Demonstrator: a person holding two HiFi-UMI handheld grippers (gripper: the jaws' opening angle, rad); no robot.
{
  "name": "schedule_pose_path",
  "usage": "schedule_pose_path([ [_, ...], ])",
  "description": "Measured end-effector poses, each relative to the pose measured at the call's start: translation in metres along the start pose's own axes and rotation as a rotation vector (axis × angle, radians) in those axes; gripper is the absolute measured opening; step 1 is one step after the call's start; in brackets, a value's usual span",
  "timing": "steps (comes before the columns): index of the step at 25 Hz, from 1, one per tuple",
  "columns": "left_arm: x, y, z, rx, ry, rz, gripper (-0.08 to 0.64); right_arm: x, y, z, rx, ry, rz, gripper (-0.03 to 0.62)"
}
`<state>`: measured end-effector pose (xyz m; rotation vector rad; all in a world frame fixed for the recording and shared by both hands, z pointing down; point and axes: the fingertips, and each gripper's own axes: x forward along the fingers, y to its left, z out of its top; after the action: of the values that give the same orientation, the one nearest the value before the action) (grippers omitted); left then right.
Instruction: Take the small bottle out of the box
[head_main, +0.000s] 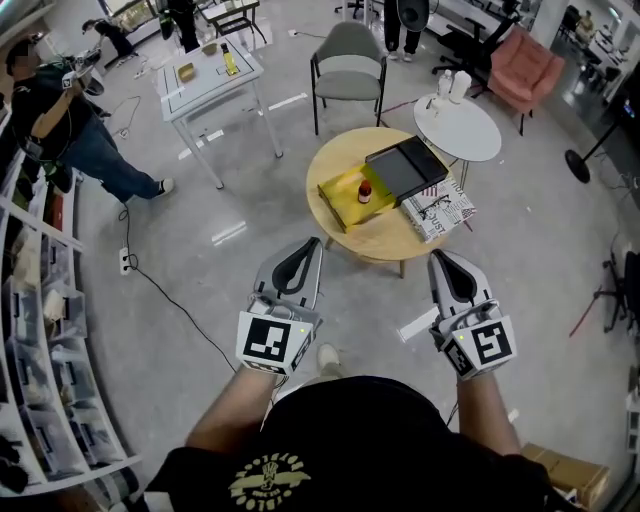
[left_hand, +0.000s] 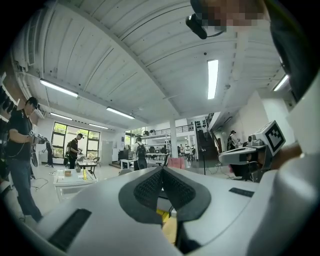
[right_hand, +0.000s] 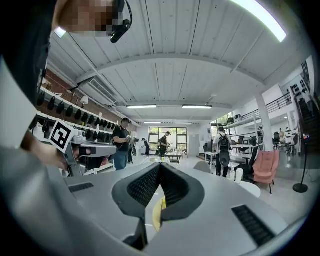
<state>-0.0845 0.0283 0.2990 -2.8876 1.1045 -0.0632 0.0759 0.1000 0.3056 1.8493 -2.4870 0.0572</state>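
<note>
On the round wooden table (head_main: 345, 150) lies an open yellow box (head_main: 342, 195), and a small bottle (head_main: 365, 192) with a red cap stands upright inside it. A black lid (head_main: 405, 167) rests against the box's right side. Both grippers are held well short of the table, near my body. The left gripper (head_main: 314, 243) is shut and empty, and its dark pads meet at the tip in its own view (left_hand: 161, 170). The right gripper (head_main: 436, 257) is also shut with nothing in it, its pads touching (right_hand: 160, 166).
A folded newspaper (head_main: 437, 212) lies at the table's right edge. Behind the table stand a grey chair (head_main: 348, 62), a small white round table (head_main: 457, 125) and a pink armchair (head_main: 525, 65). A white square table (head_main: 208, 75) and a person (head_main: 60, 120) are at far left, with shelves (head_main: 40, 330) along the left wall.
</note>
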Motion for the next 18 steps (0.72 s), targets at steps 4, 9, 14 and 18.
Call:
schedule_pose_path([
  [4, 0.006, 0.020, 0.002, -0.009, -0.027, -0.009, 0.015, 0.016, -0.001, 0.003, -0.020, 0.003, -0.040, 0.014],
  [9, 0.011, 0.047, 0.001, -0.009, -0.022, -0.032, 0.015, 0.035, 0.010, 0.006, -0.062, 0.015, -0.059, 0.014],
  [14, 0.011, 0.064, -0.009, -0.014, -0.016, -0.047, 0.015, 0.048, 0.013, 0.008, -0.078, 0.019, -0.072, 0.014],
  [18, 0.009, 0.073, -0.018, -0.027, 0.000, -0.050, 0.015, 0.053, 0.016, 0.009, -0.082, 0.022, -0.085, 0.014],
])
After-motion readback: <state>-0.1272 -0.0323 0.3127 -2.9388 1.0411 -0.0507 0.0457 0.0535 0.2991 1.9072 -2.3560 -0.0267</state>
